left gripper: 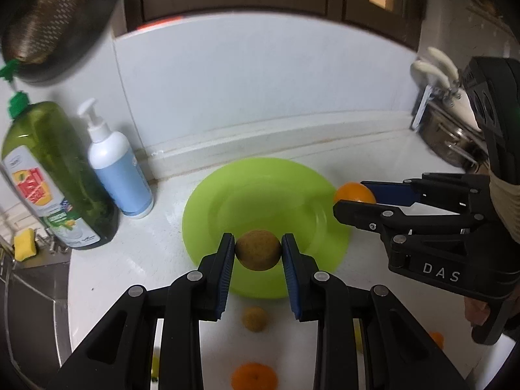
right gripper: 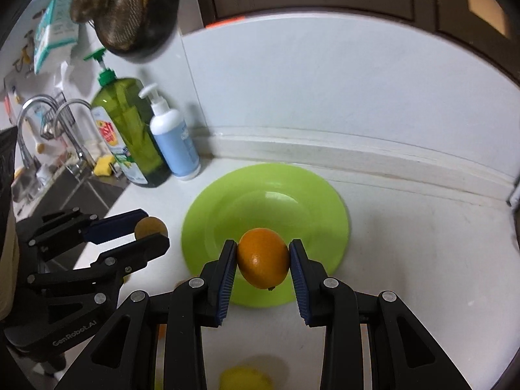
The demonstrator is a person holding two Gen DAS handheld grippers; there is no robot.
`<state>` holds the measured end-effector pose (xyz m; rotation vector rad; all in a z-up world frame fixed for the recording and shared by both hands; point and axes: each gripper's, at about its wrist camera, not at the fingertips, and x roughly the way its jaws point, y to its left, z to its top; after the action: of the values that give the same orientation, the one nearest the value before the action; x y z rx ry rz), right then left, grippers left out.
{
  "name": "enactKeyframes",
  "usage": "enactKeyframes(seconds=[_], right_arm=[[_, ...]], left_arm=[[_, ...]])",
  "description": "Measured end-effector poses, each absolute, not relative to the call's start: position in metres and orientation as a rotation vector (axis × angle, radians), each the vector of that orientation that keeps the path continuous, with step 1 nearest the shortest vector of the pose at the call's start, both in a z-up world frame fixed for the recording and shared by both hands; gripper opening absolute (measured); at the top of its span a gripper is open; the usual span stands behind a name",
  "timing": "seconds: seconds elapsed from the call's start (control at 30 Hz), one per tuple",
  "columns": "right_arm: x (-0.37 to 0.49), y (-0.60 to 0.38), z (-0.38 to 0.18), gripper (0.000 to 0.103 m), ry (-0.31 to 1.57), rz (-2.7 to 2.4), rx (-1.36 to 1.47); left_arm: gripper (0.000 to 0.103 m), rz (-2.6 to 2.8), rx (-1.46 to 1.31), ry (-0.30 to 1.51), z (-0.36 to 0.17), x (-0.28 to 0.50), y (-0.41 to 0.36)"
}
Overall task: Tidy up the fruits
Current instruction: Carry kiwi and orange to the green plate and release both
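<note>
Both my grippers are loaded rn. My left gripper (left gripper: 258, 250) is clamped on a small brown round fruit (left gripper: 258, 249), pads pressing it on both sides, jaws nearly closed w/ only the fruit between. It sits center-lower of the left wrist view, in front of the near rim of the lime green plate (left gripper: 227, 201). My right gripper (right gripper: 263, 260) is squeezed on an orange (right gripper: 263, 261), same deal, pads tight on both sides, center of the right wrist view over the plate's near edge. Neither fruit is touching the plate as far as I can tell.

Plate sits mid-frame on the white counter (right gripper: 406, 260), nothing on it. Left wrist view bottom: another brown fruit (left gripper: 255, 318) on the counter btw my fingers, plus a second orange (left gripper: 253, 377) at the bottom edge. Right wrist view bottom edge: a blurry yellow fruit (right gripper: 245, 377), prob a lemon but can't tell.

Left side of both views: green dish soap bottle (left gripper: 55, 175) and white/blue pump bottle (left gripper: 113, 165) side by side against the wall, sink faucet (right gripper: 52, 120) further left.
</note>
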<state>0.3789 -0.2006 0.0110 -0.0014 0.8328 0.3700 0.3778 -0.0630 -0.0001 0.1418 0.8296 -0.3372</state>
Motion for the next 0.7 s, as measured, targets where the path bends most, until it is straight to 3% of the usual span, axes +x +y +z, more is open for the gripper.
enactKeyframes(seconds=[0.7], right_arm=[[0.460,-0.194,-0.066,0.034,1.101,0.416,-0.058]], left_arm=[[0.030,-0.352,0.204,1.090,-0.080,0.461,-0.074]])
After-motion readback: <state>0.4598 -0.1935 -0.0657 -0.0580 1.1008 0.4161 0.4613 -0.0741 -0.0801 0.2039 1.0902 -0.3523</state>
